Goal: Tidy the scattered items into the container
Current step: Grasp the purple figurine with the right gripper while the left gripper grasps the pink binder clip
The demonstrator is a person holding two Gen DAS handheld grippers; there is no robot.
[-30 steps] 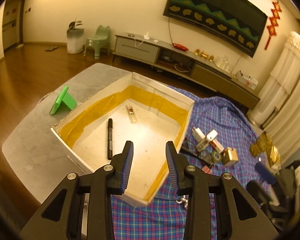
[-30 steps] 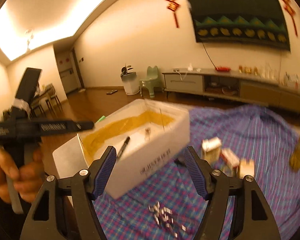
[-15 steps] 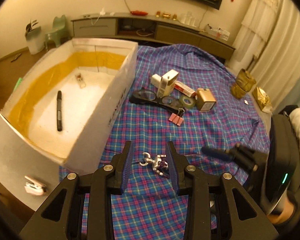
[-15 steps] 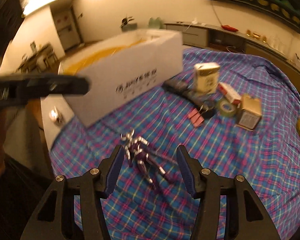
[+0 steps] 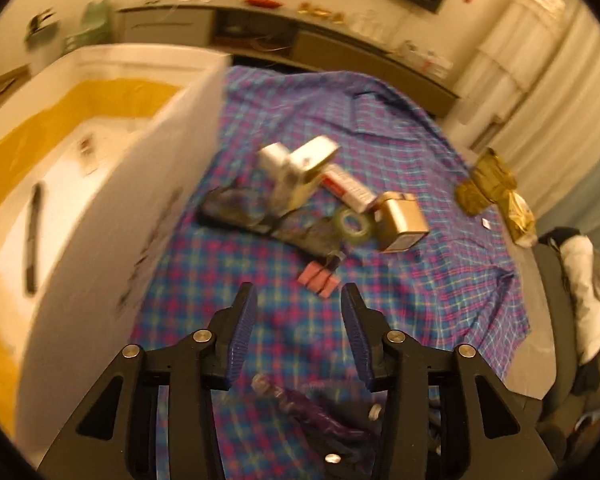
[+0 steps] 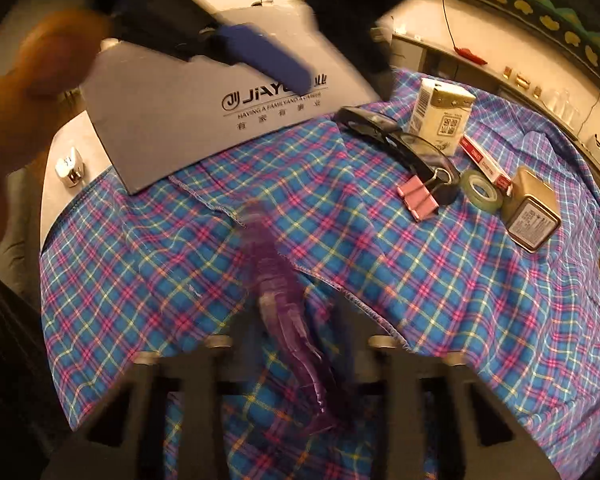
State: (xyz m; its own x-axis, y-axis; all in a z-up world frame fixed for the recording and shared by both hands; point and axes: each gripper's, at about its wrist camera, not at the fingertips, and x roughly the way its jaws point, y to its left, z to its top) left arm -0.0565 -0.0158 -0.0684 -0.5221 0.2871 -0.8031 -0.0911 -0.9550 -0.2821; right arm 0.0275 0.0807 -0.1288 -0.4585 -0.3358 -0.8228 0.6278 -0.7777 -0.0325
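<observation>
A white box (image 5: 100, 216) with yellow lining stands at the left and holds a black marker (image 5: 32, 236). My left gripper (image 5: 296, 336) is open and empty above the plaid cloth (image 5: 380, 128), short of the pink binder clips (image 5: 318, 278). A purple toy figure (image 6: 284, 300) lies on the cloth between the blurred fingers of my right gripper (image 6: 300, 344); whether they grip it is unclear. The figure also shows blurred in the left wrist view (image 5: 312, 412). Glasses (image 6: 404, 144), a white pack (image 6: 440, 114), a tape roll (image 6: 482, 190) and a gold tin (image 6: 532, 216) lie beyond.
A red-white box (image 6: 486, 162) lies by the tape. Gold foil bags (image 5: 496, 196) sit at the cloth's right edge. A small shiny object (image 6: 70, 168) rests on the bare table left of the box. A TV cabinet runs along the far wall.
Both grippers dropped lower and forward. The left gripper passed over the toy figure toward the binder clips. The right gripper closed in around the figure.
</observation>
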